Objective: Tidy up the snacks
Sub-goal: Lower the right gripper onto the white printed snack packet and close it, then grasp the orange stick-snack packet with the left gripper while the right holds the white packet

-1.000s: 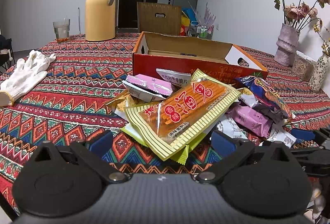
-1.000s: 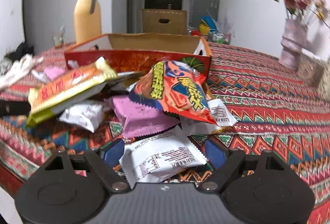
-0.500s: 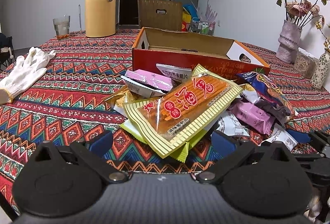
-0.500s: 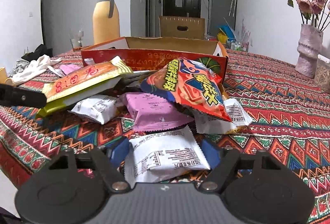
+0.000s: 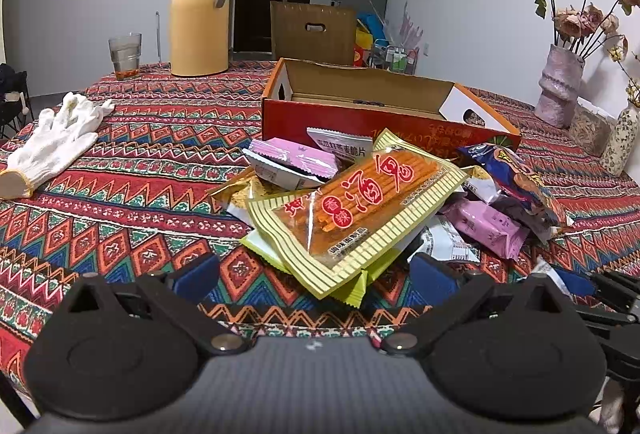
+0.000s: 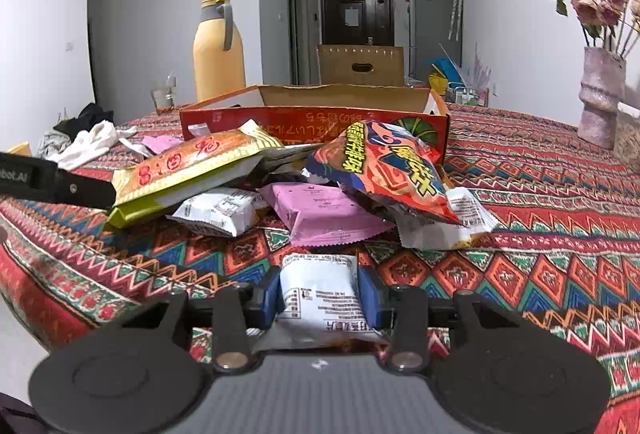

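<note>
The white snack packet (image 6: 318, 288) sits pinched between the blue fingers (image 6: 267, 294) of your right gripper (image 6: 319, 292), at the near edge of the counter (image 6: 540, 234), just in front of the snack pile. Lift it straight up before you travel, so its loose tail does not drag the pink packet (image 6: 324, 212) or the red chip bag (image 6: 384, 170) lying just beyond it. The likely target is the open red cardboard box (image 6: 312, 118) behind the pile, toward the far side of the counter; carry the packet over the heap rather than through it, and release only once it is inside the box walls. Your left gripper (image 5: 314, 270) hangs with its fingers spread wide and empty, just short of the yellow striped stick-snack bag (image 5: 360, 210) on top of the pile. Keep that one out of the right gripper's path; the two sit near each other.
</note>
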`<state>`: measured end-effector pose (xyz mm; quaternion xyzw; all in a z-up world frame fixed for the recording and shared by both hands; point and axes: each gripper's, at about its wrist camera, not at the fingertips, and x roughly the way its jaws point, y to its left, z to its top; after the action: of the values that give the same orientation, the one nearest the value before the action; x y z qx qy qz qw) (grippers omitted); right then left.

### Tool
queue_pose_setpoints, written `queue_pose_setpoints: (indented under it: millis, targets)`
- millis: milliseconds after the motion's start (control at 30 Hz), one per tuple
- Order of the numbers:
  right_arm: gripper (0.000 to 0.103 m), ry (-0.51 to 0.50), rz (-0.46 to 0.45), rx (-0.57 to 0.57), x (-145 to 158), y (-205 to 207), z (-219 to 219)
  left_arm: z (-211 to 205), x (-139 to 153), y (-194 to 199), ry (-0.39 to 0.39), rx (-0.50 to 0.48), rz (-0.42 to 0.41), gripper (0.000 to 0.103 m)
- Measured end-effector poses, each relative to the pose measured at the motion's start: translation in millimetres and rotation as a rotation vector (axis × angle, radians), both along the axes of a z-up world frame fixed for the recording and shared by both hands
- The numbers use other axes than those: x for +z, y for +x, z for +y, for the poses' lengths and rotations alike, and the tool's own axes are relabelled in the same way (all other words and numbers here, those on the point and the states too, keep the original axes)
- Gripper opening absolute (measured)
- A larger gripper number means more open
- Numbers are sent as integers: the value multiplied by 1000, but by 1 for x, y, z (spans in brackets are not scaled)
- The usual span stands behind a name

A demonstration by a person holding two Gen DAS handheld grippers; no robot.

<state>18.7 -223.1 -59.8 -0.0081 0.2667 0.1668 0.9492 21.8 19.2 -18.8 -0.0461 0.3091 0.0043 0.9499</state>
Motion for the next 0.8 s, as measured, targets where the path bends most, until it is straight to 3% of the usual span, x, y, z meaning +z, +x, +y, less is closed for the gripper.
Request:
queue_pose_setpoints:
  millis: [333,667,800]
  targets:
    - [40,24,-68,-57,26,-13,-15,0,9,24,58,-39,-10,103]
    - [40,47,-95,-163,38,-1,-43,-31,8,67,150,-257,6,103]
    - [40,54,-88,-190,35,6,-52,-37,-1,83,186,-296,27,103]
